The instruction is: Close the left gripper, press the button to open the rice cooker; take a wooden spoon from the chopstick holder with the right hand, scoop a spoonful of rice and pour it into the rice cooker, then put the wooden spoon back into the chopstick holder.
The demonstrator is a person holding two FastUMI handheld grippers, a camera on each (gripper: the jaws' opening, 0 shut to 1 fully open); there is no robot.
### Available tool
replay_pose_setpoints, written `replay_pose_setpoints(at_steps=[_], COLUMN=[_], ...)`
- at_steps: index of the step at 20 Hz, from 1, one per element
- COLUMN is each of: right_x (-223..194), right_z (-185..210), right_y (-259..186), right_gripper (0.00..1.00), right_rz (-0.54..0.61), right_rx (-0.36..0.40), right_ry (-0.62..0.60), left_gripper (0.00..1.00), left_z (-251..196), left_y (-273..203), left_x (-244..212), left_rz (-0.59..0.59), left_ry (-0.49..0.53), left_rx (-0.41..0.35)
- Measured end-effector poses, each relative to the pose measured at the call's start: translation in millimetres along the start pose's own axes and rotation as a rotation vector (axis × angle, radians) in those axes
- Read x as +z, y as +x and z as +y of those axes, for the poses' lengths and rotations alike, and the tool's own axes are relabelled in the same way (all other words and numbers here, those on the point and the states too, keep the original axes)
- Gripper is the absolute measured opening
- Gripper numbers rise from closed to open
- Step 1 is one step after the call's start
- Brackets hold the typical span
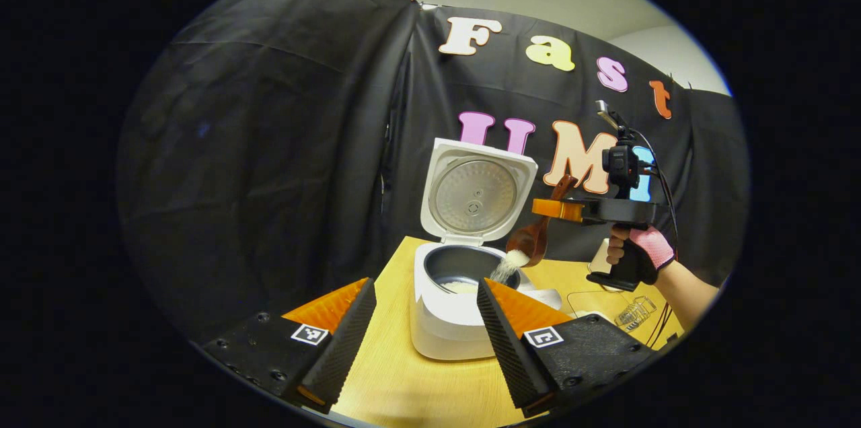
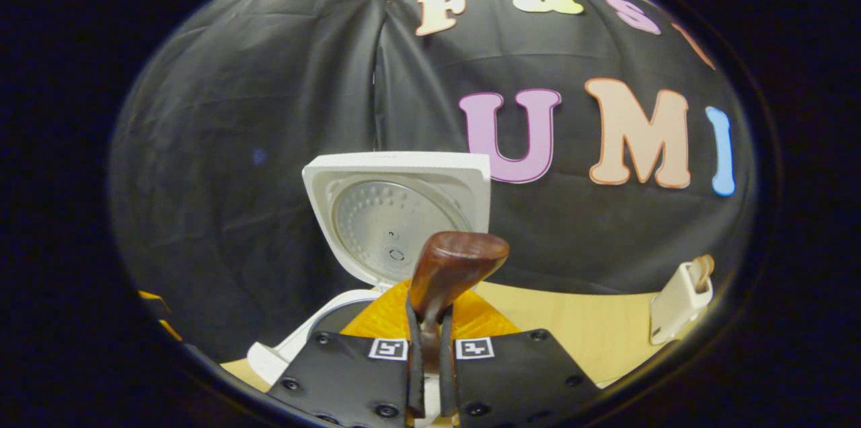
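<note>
The white rice cooker (image 1: 447, 317) stands on the wooden table with its lid (image 1: 476, 196) swung up, and its dark pot holds a little rice (image 1: 459, 287). Above the pot's right rim, the wooden spoon (image 1: 531, 239) is tipped and rice (image 1: 508, 265) streams off it into the pot. My right gripper (image 1: 558, 209) is shut on the spoon's handle, held by a gloved hand (image 1: 642, 250). In the right gripper view the spoon (image 2: 447, 273) rises between the pressed fingers of my right gripper (image 2: 429, 340), with the open lid (image 2: 397, 212) behind. My left gripper (image 1: 424, 320) hangs open before the cooker.
A white chopstick holder (image 2: 679, 303) with a wooden utensil in it stands at the table's right. A clear glass container (image 1: 635, 313) and a cable lie on the table (image 1: 417, 387) right of the cooker. Black cloth walls close the back and left.
</note>
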State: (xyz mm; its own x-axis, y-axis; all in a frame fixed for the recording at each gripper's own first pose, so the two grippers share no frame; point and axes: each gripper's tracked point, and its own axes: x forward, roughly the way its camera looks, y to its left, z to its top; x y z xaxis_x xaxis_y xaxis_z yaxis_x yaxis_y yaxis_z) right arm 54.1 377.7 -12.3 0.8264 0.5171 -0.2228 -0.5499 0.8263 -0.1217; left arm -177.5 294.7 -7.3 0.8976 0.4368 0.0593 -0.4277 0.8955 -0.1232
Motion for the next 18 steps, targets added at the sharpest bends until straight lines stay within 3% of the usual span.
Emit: replay_pose_setpoints(at_steps=[2,3,8,10,14,18], right_x=[0.0,1.4,3.1,-1.9,-7.9,-11.8], right_z=[10.1,14.8,36.5,43.5,48.0,51.4], right_y=[1.6,1.2,2.6,4.4,9.2,7.5], right_gripper=[0.10,0.10,0.10,0.11,0.12,0.12], right_rz=[-0.006,-0.011,-0.052,-0.054,-0.042,0.027], right_rx=[-0.008,-0.017,-0.055,-0.046,-0.040,0.047], right_ry=[-0.106,-0.161,-0.431,-0.479,-0.489,-0.211], left_gripper=[0.85,0.89,0.89,0.89,0.85,0.89], left_z=[4.3,6.6,11.4,14.9,19.5,19.8], left_y=[-2.4,-3.1,-5.3,-6.8,-8.1,-7.6], left_x=[-0.5,0.7,1.1,2.2,4.6,2.7], left_rz=[-0.002,-0.003,-0.010,-0.015,-0.020,-0.018], left_ry=[-0.002,-0.001,-0.017,-0.015,-0.008,-0.010], left_rx=[0.008,0.012,0.025,0.033,0.043,0.035])
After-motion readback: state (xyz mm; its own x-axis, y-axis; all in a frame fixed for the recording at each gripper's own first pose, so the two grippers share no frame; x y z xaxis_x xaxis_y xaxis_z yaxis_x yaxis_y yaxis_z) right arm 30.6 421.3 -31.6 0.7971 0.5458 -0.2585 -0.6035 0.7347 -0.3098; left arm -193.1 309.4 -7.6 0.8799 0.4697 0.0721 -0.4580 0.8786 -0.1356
